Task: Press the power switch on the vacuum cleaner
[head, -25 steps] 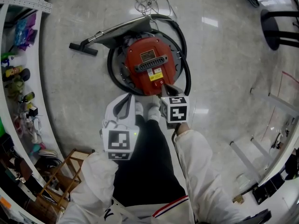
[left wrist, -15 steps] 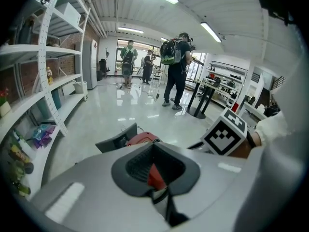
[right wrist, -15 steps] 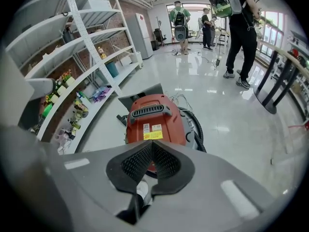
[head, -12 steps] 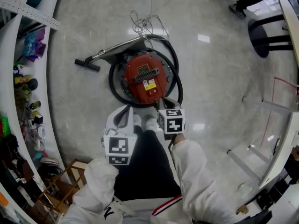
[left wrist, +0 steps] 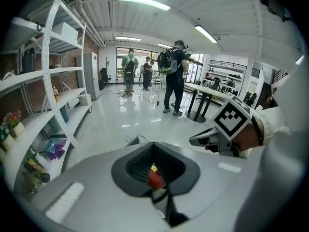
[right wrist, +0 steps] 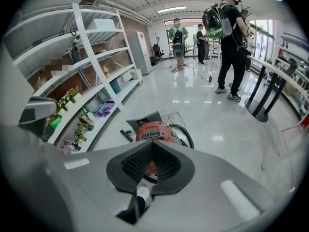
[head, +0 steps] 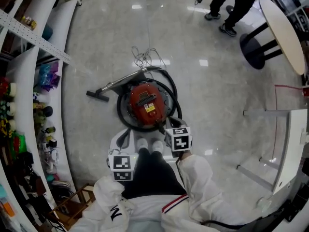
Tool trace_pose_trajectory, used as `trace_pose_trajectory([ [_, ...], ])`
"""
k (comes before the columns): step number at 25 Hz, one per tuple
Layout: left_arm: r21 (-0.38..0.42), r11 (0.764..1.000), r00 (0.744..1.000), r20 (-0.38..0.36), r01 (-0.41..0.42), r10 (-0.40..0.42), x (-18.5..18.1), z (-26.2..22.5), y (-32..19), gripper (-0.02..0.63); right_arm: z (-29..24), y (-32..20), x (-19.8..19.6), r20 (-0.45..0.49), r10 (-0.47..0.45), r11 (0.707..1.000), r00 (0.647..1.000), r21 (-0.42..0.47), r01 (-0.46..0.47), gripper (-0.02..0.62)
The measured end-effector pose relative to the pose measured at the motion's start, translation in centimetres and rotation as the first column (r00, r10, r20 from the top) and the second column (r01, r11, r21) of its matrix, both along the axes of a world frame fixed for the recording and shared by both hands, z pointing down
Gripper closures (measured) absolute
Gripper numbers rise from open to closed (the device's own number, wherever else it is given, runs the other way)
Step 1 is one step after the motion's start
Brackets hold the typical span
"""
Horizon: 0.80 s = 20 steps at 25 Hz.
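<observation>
Red vacuum cleaner (head: pixel 145 104) on the shiny floor (head: pixel 96 42), left tool (head: pixel 126 135) and right tool (head: pixel 166 126) both squeezed closed with nothing inside, held near it

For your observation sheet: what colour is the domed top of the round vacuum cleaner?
The round vacuum cleaner's domed top is red-orange; the head view shows it best.

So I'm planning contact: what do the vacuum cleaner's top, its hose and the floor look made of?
Vacuum cleaner top: red, probably moulded plastic, with a slotted grille. Hose: black, flexible rubber or plastic, since it lies in a curl. Floor: pale polished stone or tile, mirroring lights.
</observation>
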State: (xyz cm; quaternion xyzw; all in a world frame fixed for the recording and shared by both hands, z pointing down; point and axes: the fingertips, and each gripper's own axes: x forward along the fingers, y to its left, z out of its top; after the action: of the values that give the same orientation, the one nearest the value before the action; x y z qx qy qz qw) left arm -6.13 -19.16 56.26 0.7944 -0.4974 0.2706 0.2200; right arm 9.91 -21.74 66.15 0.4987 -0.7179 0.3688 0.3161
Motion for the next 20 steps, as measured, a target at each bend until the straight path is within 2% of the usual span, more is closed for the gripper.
trace_pose_trajectory([
  [6,0.049,0.999,1.000,0.006,-0.012,0.012,0.2,-4.0,0.4,0.606,-4.4,1.2,0.9,0.013,-0.002,1.000,1.000,0.031,0.002,0.594],
  [13,0.088,0.995,0.999,-0.008,-0.036,0.037,1.5,-7.7,1.4,0.606,-9.3,2.7,-0.3,0.066,-0.008,0.997,0.998,0.073,0.004,0.594],
  [20,0.144,0.988,0.998,-0.031,-0.046,0.051,2.4,-11.6,0.7,0.606,-14.9,0.8,-1.3,0.079,-0.043,0.984,0.996,0.178,0.028,0.594],
])
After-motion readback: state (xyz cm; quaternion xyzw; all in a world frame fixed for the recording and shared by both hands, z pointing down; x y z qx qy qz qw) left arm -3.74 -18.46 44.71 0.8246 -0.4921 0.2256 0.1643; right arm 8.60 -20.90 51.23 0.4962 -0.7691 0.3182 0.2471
